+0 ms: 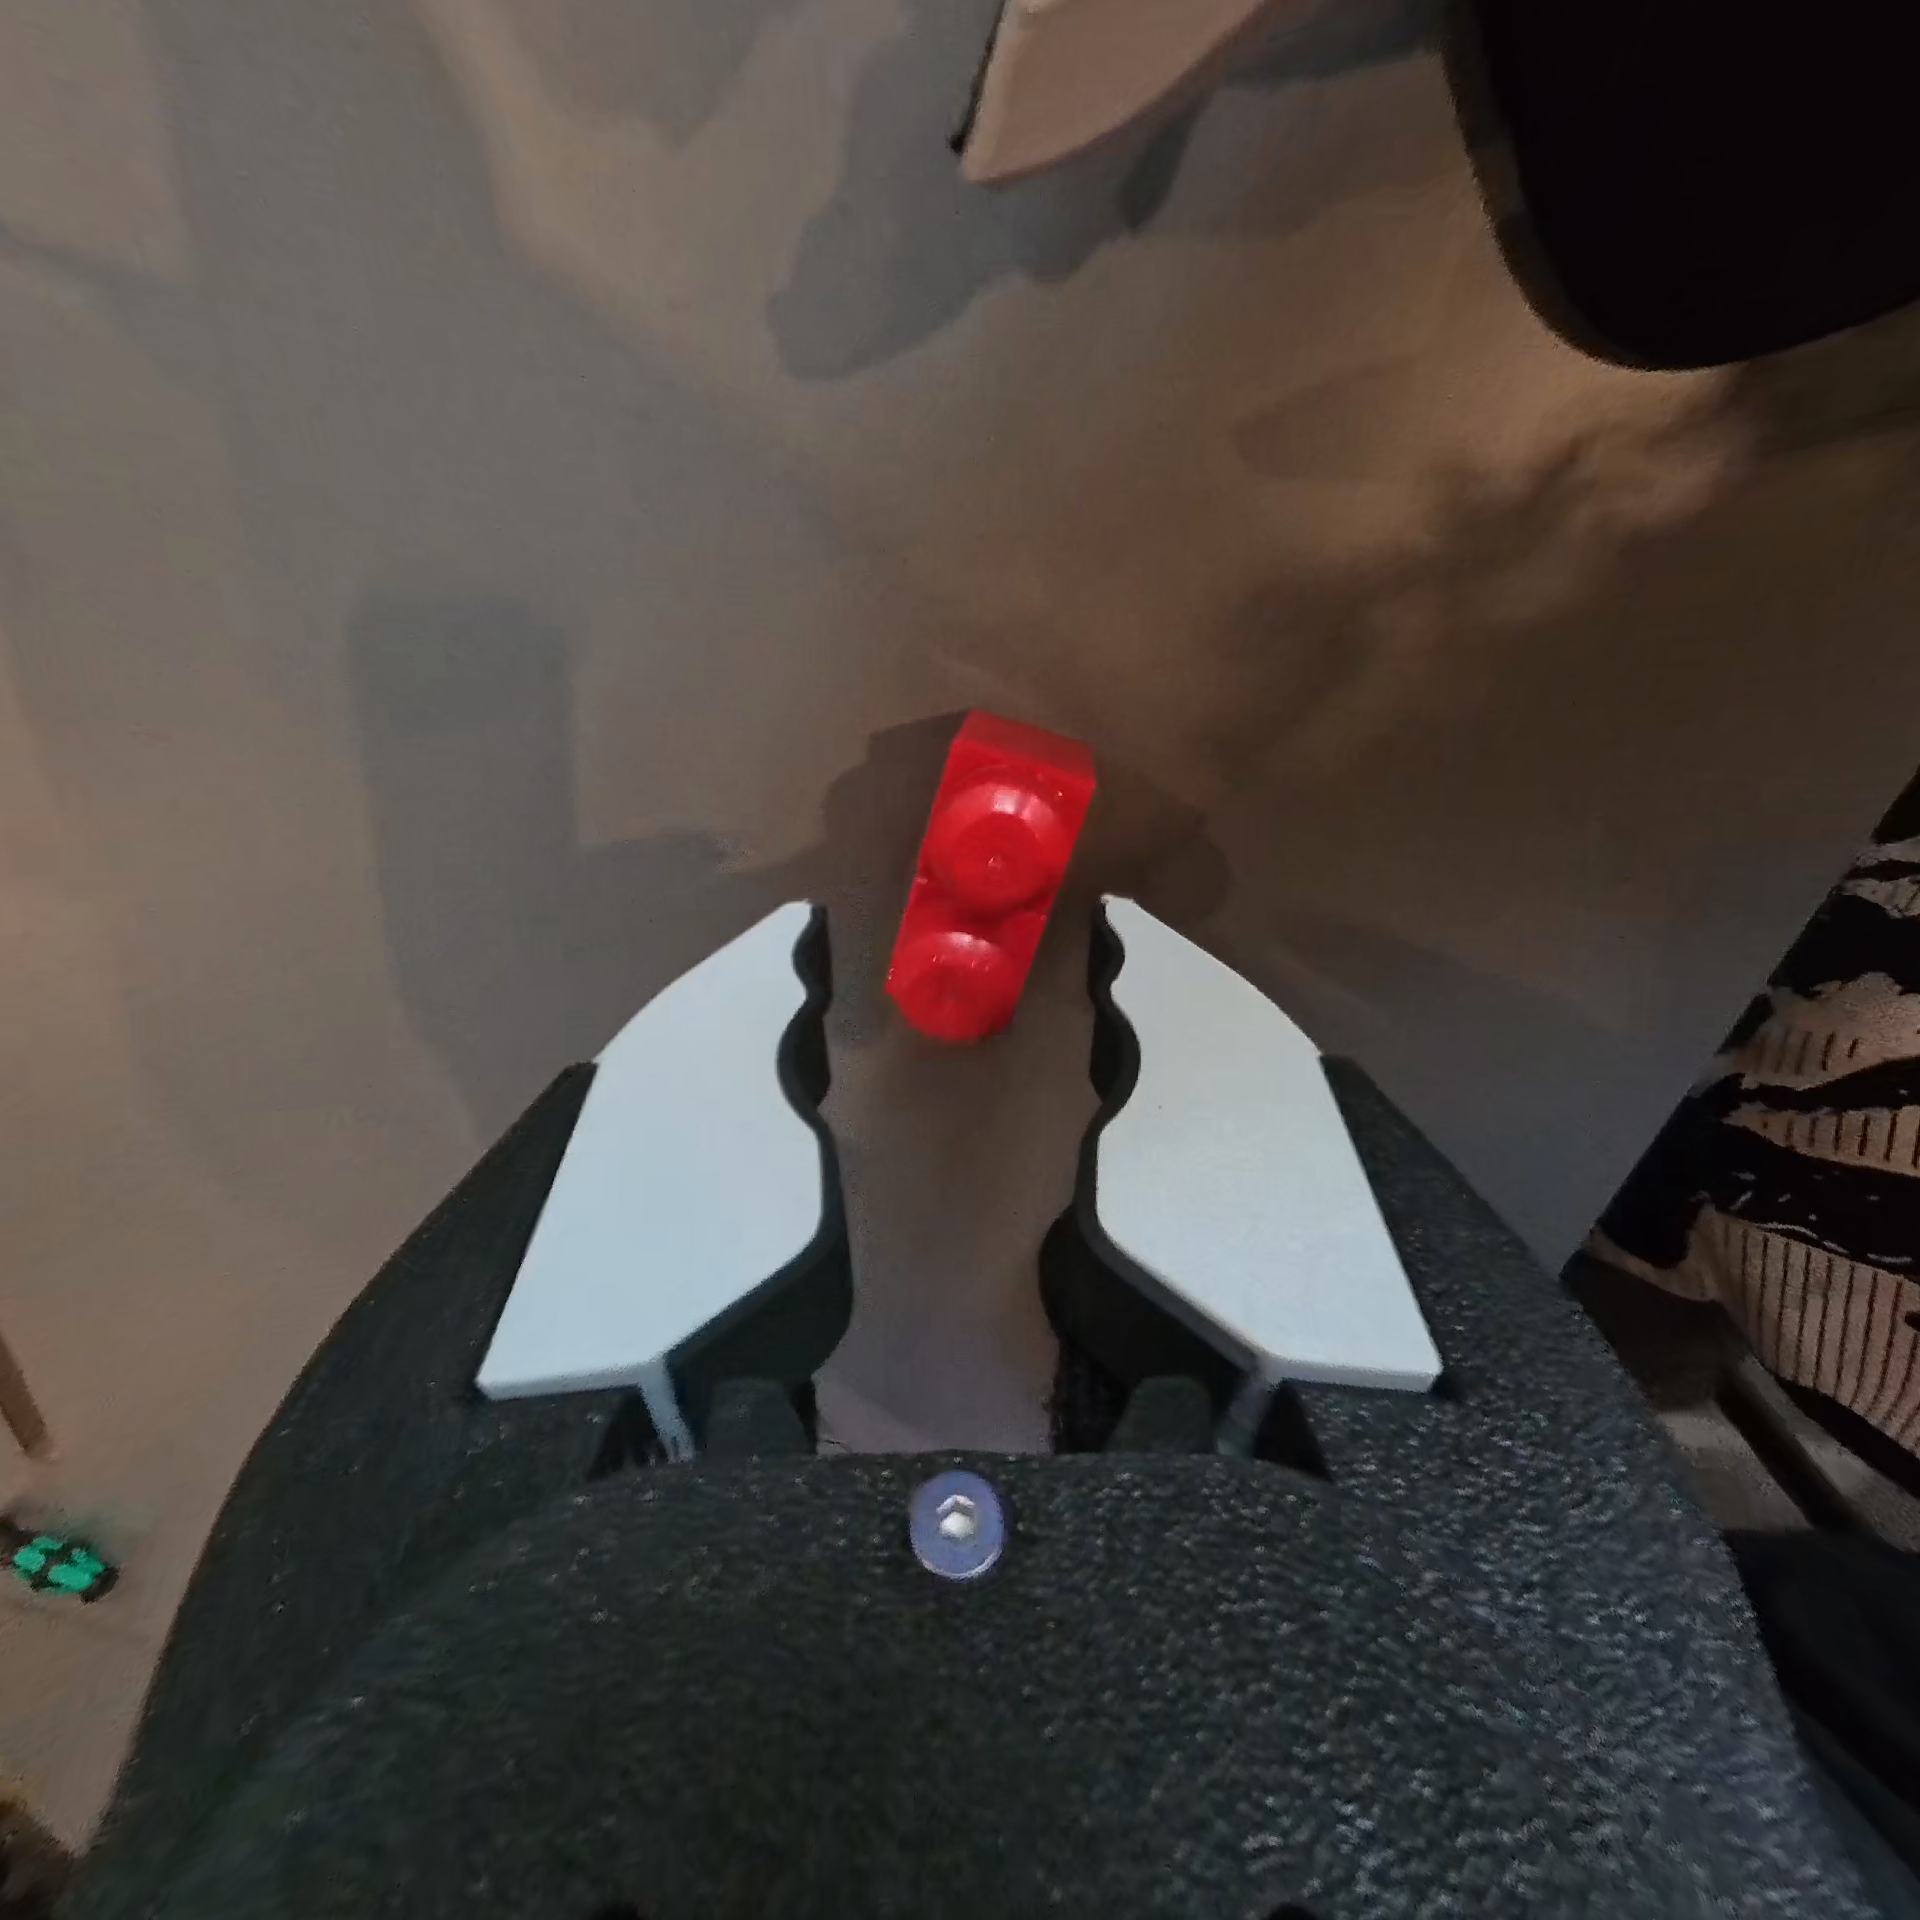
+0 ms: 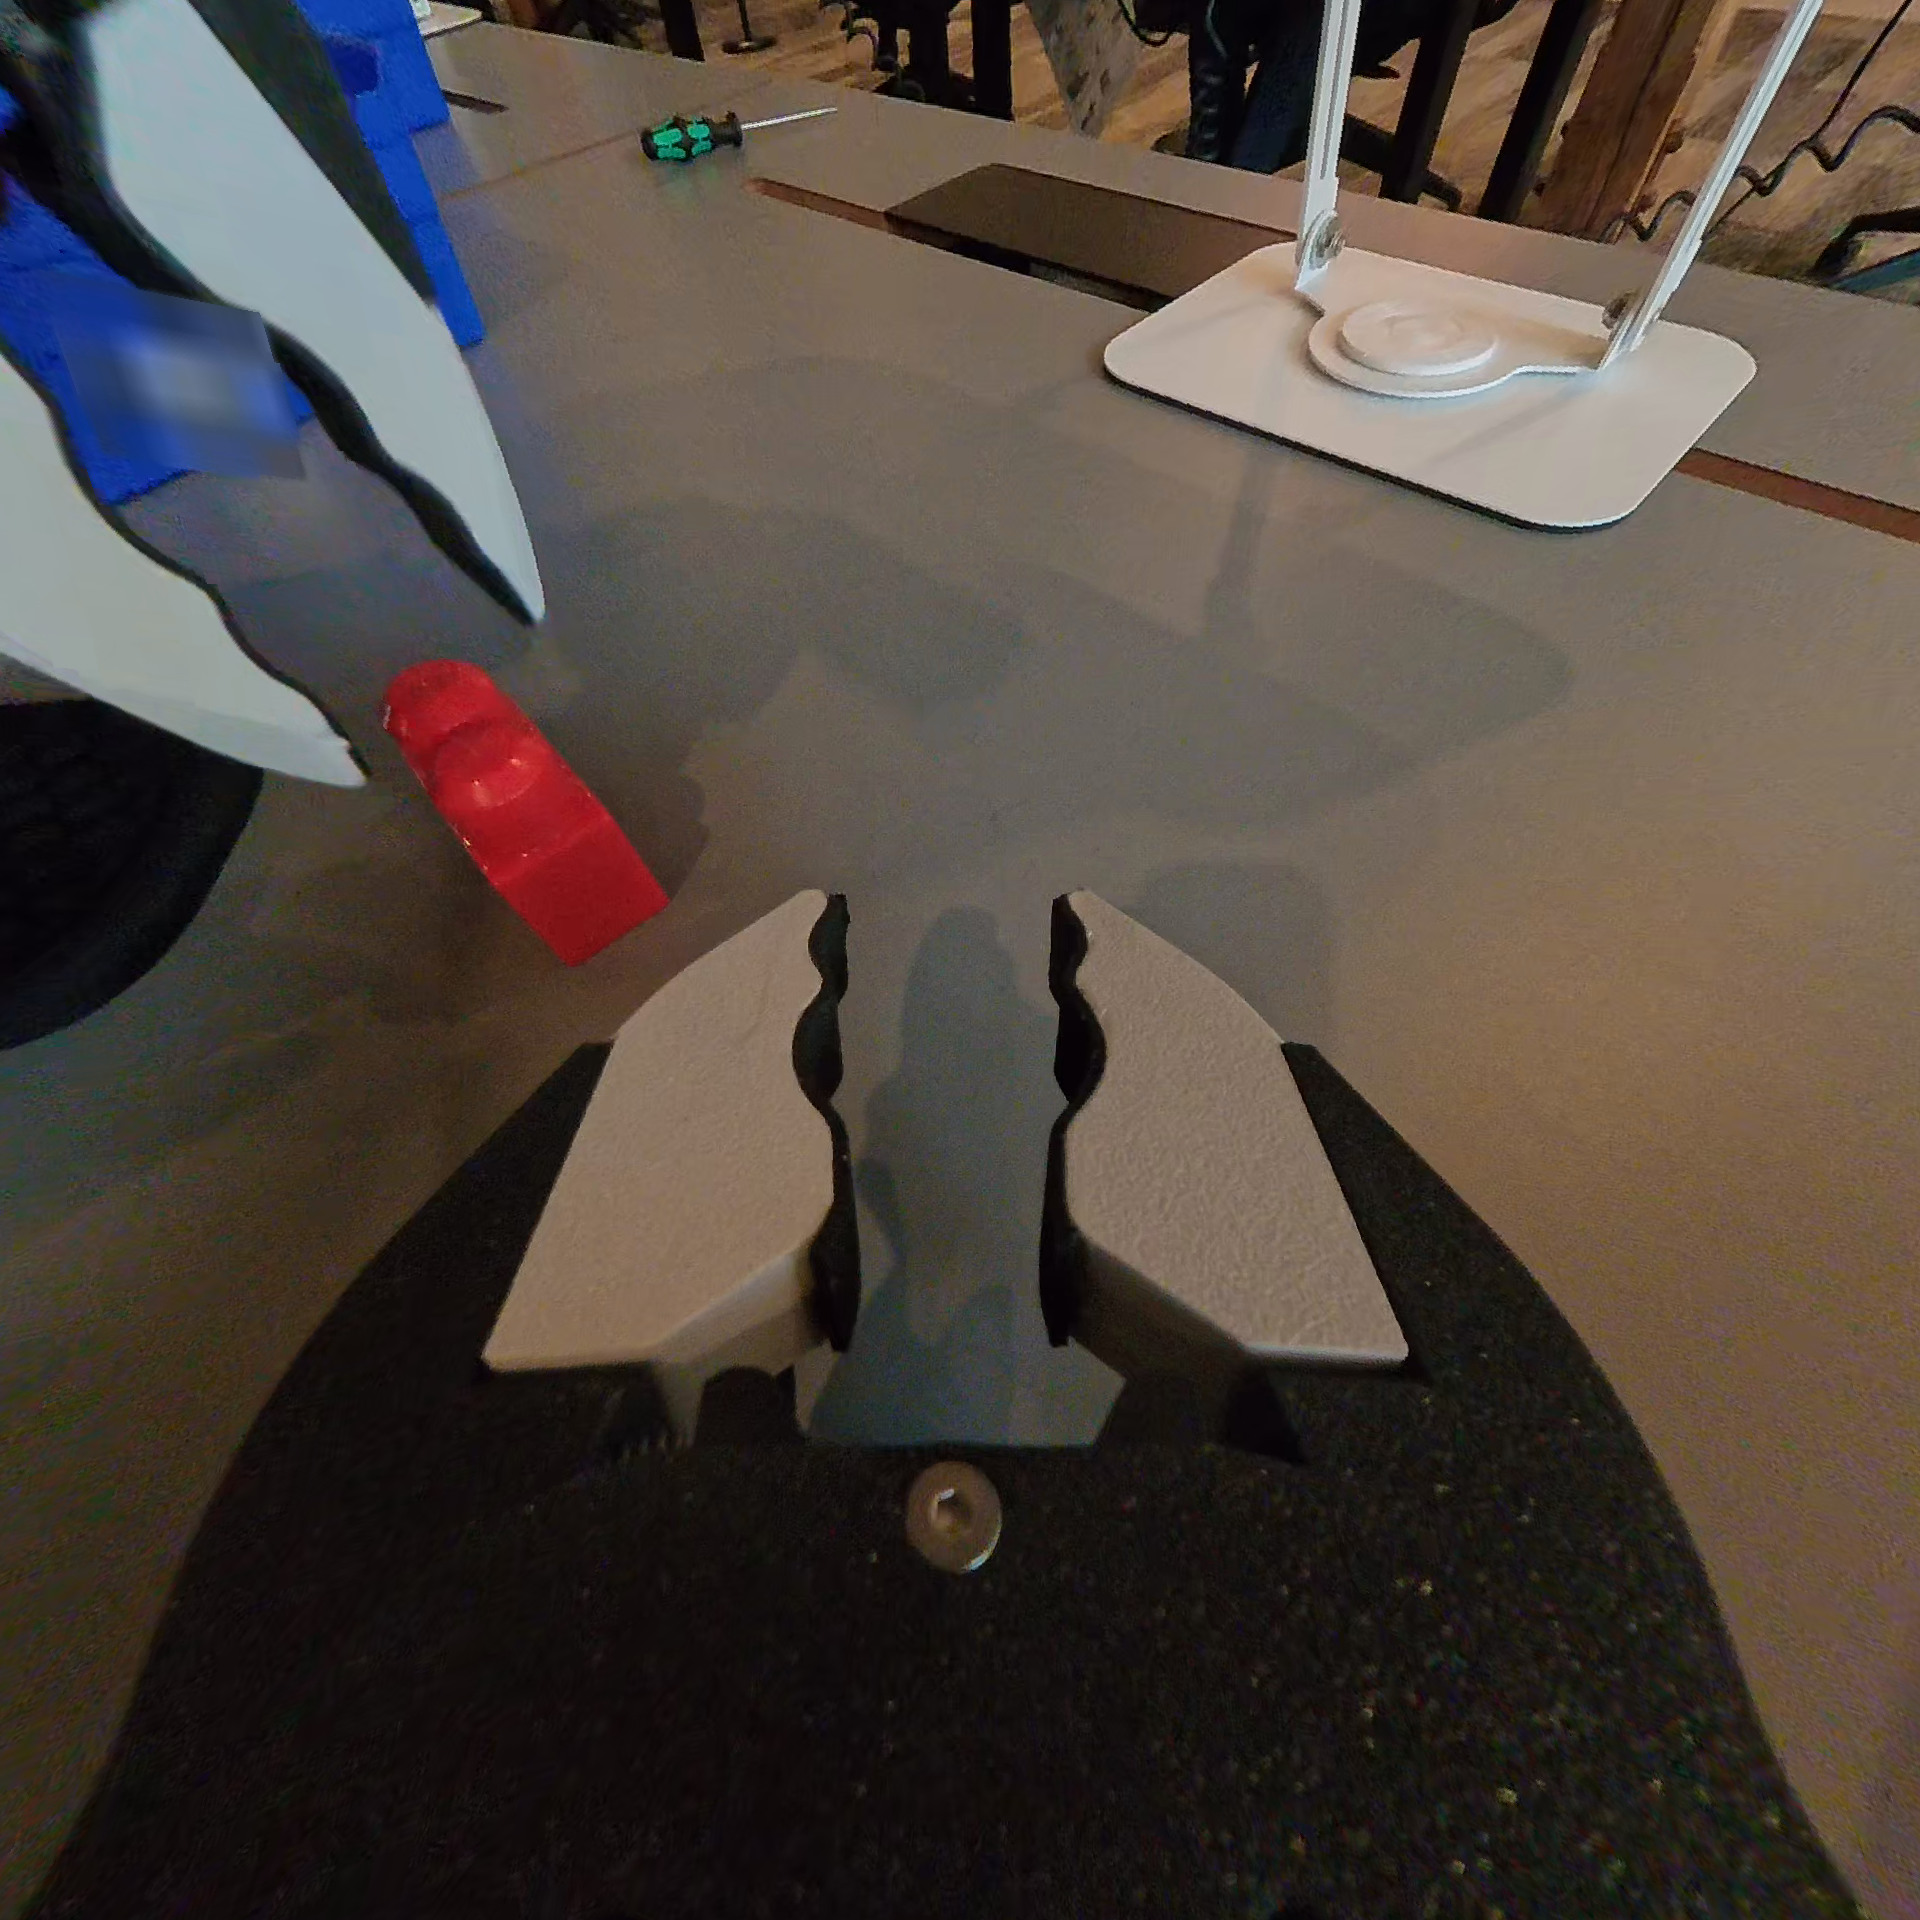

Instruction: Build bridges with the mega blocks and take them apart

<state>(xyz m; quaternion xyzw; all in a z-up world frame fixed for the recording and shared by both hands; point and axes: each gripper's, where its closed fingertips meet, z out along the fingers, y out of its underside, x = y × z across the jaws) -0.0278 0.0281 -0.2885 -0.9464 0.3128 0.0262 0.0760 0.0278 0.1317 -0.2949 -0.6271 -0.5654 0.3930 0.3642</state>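
Left wrist view: left gripper (image 1: 956, 914) points down at the grey table (image 1: 416, 520). Jaws apart, a clear gap between the grey fingers (image 1: 707, 1122). Nothing clamped. A red block (image 1: 987, 883), two studs on top, lies on the table at the mouth of the gap, at 12 o'clock from the gripper body. Its near stud sits between the fingertips, closer to the right-hand one; whether it touches either finger cannot be told. The block runs slightly off the gripper's axis, far end tipped toward 1 o'clock. At 3 o'clock, a striped black-and-cream fabric (image 1: 1787, 1143) at the frame edge. At 8 o'clock, a green-and-black screwdriver (image 1: 57, 1564) handle, partly cut off.

Right wrist view: right gripper (image 2: 951, 914) hovers low over the same table (image 2: 1039, 644), jaws parted by a moderate gap, empty; only table surface and shadow between the fingers (image 2: 717, 1122). The red block (image 2: 520, 810) lies at 10 o'clock from these fingertips, near but apart from them, studs facing up. The left gripper (image 2: 447, 696) comes in from 10 o'clock, its two pale fingertips straddling the block's far end from above. Behind it, blue blocks (image 2: 416, 187), stacked, mostly hidden. At 1 o'clock, a white stand base (image 2: 1455, 416) on the table. At 11 o'clock, far off, the screwdriver (image 2: 696, 133).
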